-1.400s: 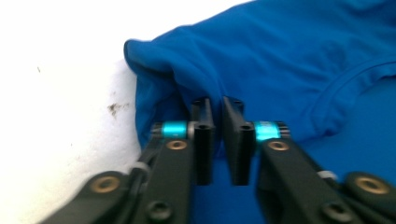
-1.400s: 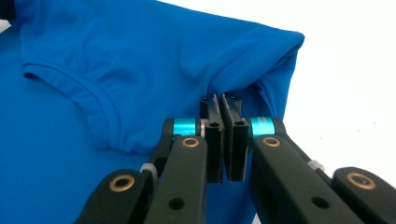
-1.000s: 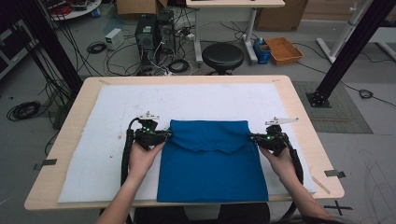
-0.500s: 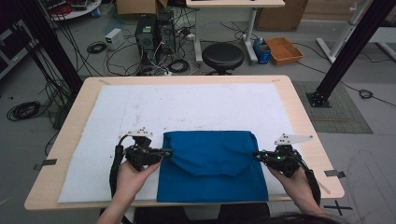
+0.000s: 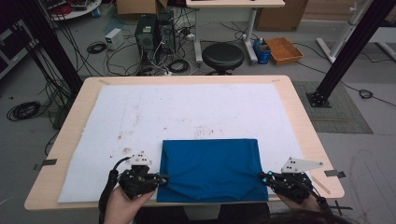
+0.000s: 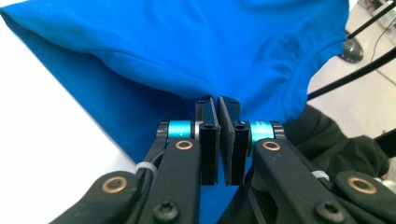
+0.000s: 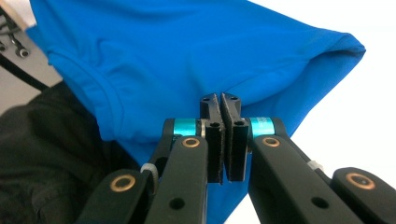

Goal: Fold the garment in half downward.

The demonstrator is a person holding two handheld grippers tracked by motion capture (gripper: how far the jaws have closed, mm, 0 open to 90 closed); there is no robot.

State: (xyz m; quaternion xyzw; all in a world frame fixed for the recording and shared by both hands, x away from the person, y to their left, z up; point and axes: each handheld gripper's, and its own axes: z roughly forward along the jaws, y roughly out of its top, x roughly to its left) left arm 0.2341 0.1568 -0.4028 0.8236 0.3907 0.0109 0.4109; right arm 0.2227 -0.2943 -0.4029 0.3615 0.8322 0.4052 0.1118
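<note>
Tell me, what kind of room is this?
Probably a lab or workshop. Computer towers and tangled cables sit on the floor beyond the work table, black metal frame posts stand beside it, and a round stool waits behind.

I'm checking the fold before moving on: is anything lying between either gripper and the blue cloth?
Nothing visible. The left gripper and the right gripper are each shut directly on an edge of the blue cloth, with nothing between.

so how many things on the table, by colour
blue: 1, the folded shirt
white: 1, the mat under it
black: 2, the left gripper and right gripper, each shut on a shirt edge
total: 4
</note>
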